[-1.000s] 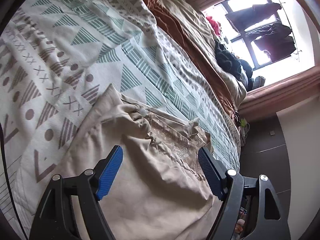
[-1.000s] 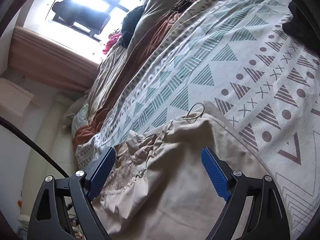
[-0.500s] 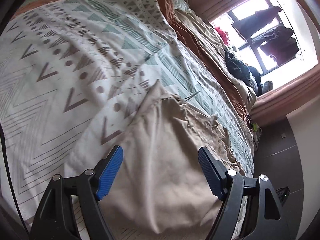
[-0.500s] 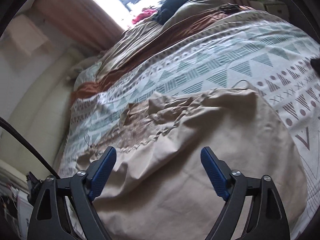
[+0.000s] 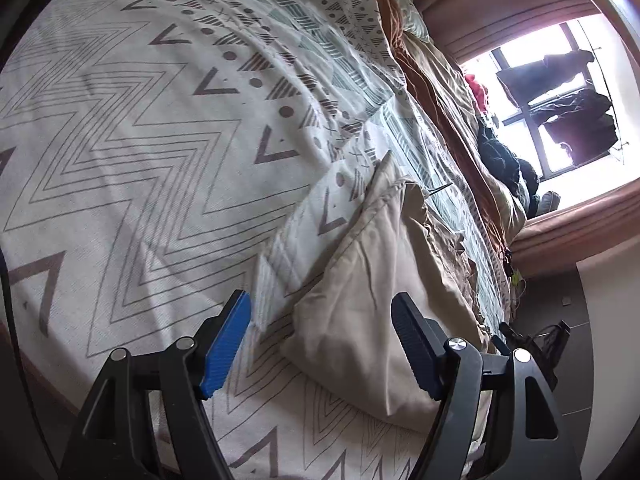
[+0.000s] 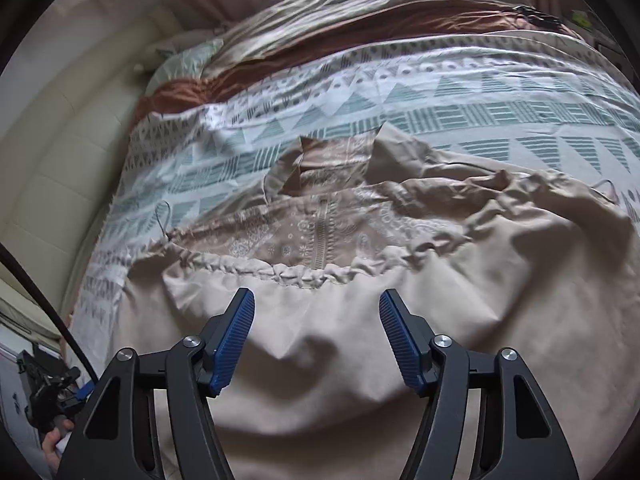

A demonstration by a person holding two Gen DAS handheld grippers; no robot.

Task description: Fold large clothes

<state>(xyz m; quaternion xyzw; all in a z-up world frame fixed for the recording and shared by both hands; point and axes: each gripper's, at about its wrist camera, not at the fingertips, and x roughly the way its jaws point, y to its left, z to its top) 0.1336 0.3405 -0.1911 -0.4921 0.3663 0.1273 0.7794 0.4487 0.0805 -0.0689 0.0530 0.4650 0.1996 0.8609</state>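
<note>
Beige garment (image 6: 400, 320) lies spread low in both frames on the patterned bedspread (image 5: 140, 140).
We hover the left gripper (image 5: 320, 344), jaws wide, and the right gripper (image 6: 316, 340), jaws just narrowing and empty; we should pinch one hem layer squarely.

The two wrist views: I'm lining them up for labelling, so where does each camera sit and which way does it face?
Left wrist: on the left gripper, angled down at the beige garment edge on the patterned bedspread; jaws open.
Right wrist: on the right gripper, angled down over the garment's gathered waist; jaws open, just been closing, nothing between them.
Shared: garment, bedspread.
</note>
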